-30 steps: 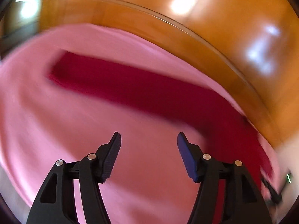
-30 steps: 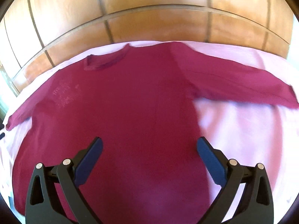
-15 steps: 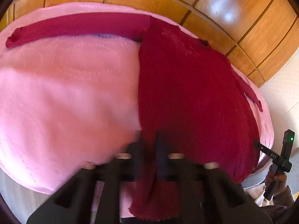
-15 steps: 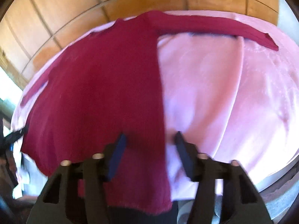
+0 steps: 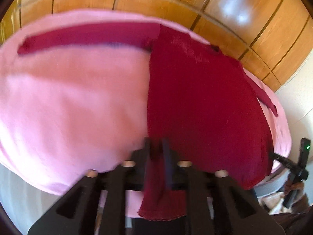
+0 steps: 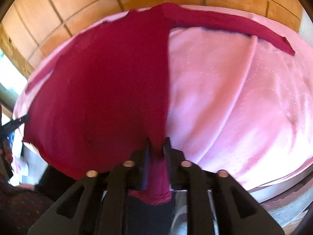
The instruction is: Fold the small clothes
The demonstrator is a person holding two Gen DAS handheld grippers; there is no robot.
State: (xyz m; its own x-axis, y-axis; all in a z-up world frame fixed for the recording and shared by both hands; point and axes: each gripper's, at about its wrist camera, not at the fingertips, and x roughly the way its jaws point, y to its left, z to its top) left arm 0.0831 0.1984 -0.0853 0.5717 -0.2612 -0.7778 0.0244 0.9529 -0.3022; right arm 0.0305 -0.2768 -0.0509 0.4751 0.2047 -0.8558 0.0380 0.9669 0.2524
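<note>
A dark red long-sleeved sweater (image 5: 199,98) lies flat on a pink cloth (image 5: 74,101) with both sleeves spread out. It also shows in the right wrist view (image 6: 109,82). My left gripper (image 5: 156,146) is shut on the sweater's bottom hem at its left corner, and the hem edge hangs down between the fingers. My right gripper (image 6: 157,146) is shut on the bottom hem at the sweater's right corner, with the hem bunched between its fingers. Each sleeve (image 6: 234,29) reaches toward a far side of the cloth.
The pink cloth (image 6: 244,98) covers a round table, with its near edge just under both grippers. A wooden panelled wall (image 5: 176,2) stands behind the table. The other gripper shows at the frame edge in each view (image 5: 293,166).
Both grippers dropped from above the table to the sweater's near hem and closed on it, the left at its left corner, the right at its right corner.
</note>
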